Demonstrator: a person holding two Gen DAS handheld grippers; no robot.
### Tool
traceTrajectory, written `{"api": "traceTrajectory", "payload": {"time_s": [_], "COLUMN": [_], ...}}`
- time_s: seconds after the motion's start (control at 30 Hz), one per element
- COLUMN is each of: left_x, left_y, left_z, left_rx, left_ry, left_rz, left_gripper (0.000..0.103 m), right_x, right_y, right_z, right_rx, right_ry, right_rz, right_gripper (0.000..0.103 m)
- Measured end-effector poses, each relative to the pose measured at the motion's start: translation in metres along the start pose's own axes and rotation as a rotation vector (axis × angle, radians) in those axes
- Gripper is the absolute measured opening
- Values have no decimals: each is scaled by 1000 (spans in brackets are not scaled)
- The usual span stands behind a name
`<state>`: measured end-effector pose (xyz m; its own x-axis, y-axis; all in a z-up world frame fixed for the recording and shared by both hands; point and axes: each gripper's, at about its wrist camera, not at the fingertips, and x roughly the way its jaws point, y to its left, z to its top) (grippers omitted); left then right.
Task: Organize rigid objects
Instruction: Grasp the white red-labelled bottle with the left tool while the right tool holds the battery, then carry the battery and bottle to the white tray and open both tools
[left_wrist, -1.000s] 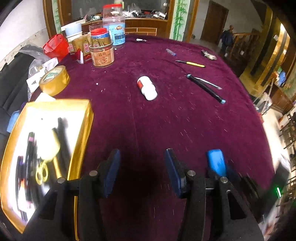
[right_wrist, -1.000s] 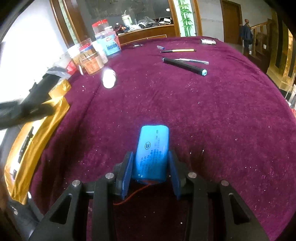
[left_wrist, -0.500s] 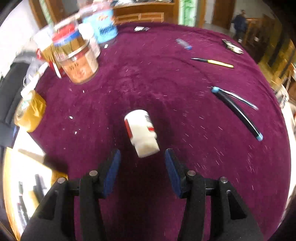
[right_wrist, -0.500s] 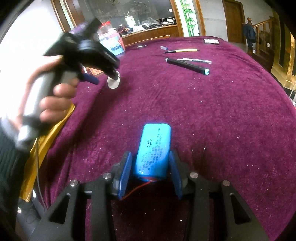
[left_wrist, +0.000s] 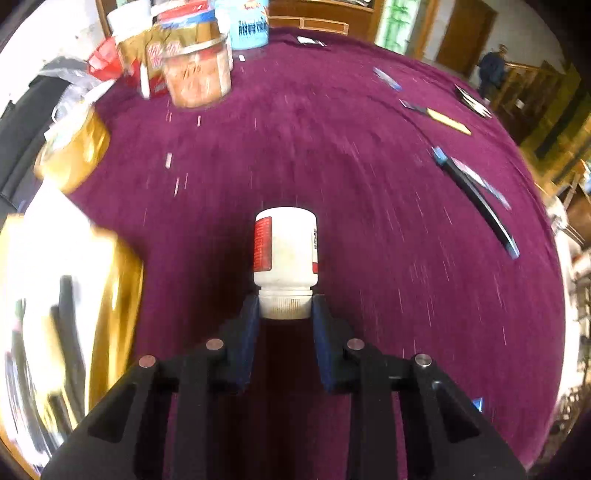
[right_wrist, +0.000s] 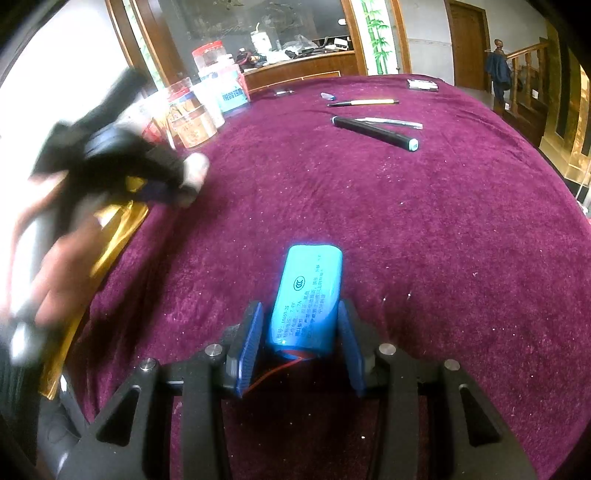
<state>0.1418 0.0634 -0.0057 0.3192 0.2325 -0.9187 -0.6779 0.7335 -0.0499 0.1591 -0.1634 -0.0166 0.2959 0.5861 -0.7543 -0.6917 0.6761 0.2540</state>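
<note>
while the left gripper (left_wrist: 284, 314) closes, its blue pads (left_wrist: 248, 325) sit on either side of the ribbed cap of a white bottle (left_wrist: 285, 247), and they look to be touching it. the bottle lies on the purple cloth (left_wrist: 332, 166), cap toward the gripper and base pointing away beyond the fingertips, a red label down its left side. left of the left finger is a gold tray (left_wrist: 114, 295) with dark things inside, too blurred to name. farther out past the fingertips and to the left, a tape roll (left_wrist: 74, 155) and a cluster of jars (left_wrist: 195, 74) stand at the cloth's far edge. to the right of the fingers, well apart, lie a long black pen (left_wrist: 480, 206) and a yellow one (left_wrist: 447, 122).

from the right wrist view, the right gripper (right_wrist: 301, 336) has its pads against the two sides of a blue battery pack (right_wrist: 306, 295), pinching its near end. the pack reaches forward past the fingertips, and a thin red wire (right_wrist: 280, 373) trails from its near end between the fingers. off to the left of these fingers, a hand (right_wrist: 55, 258) holds the other gripper, smeared by motion, with the white bottle at its tip; whether the bottle rests on the cloth or is clear of it i cannot tell from this side.
</note>
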Motion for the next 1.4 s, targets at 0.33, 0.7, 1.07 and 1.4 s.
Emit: {"api": "traceTrajectory", "payload": {"time_s": [0.33, 0.7, 1.07, 1.4], "left_x": [-63, -52, -55, -136], "left_y": [14, 10, 7, 86], "left_z": [-111, -88, -106, -140], "left_rx": [54, 120, 107, -69], "left_ry": [-37, -81, -115, -108], "left_rz": [-109, -100, -98, -374], "left_gripper": [36, 39, 30, 30], "right_x": [1, 5, 1, -36], "right_y": [5, 19, 11, 51], "right_z": [-1, -2, -3, -5], "right_rx": [-17, -65, -25, 56], "right_ry": [1, 13, -5, -7], "right_rz": [-19, -89, -89, 288], "right_gripper": [41, 46, 33, 30]}}
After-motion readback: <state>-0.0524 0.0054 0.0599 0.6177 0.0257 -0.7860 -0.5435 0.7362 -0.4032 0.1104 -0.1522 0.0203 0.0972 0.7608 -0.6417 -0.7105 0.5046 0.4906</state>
